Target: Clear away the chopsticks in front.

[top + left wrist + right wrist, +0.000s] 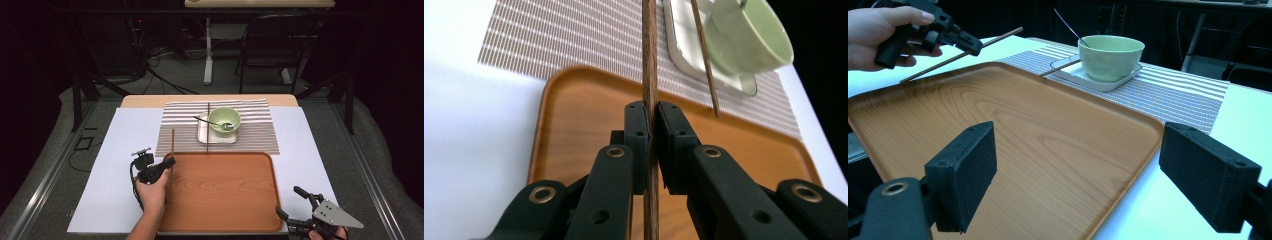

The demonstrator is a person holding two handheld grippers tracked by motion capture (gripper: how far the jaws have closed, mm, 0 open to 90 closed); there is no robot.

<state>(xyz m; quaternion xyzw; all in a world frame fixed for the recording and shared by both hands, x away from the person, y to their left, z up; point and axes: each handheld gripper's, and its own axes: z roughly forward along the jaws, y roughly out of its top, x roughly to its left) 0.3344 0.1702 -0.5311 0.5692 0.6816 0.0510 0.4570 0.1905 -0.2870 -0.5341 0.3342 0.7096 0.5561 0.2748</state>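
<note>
Left gripper, one chopstick of two

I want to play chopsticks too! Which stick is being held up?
The chopstick pinched in the left tongs, over the tray's left edge. The other chopstick lies by the green bowl.

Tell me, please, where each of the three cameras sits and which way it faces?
High view: above the person's side, looking forward and down on the wooden tray; left hand and both grippers show.
Left gripper view: along the left gripper, shut on a chopstick.
Right gripper view: along the open right gripper, facing across the tray.
All share the green bowl.
</note>
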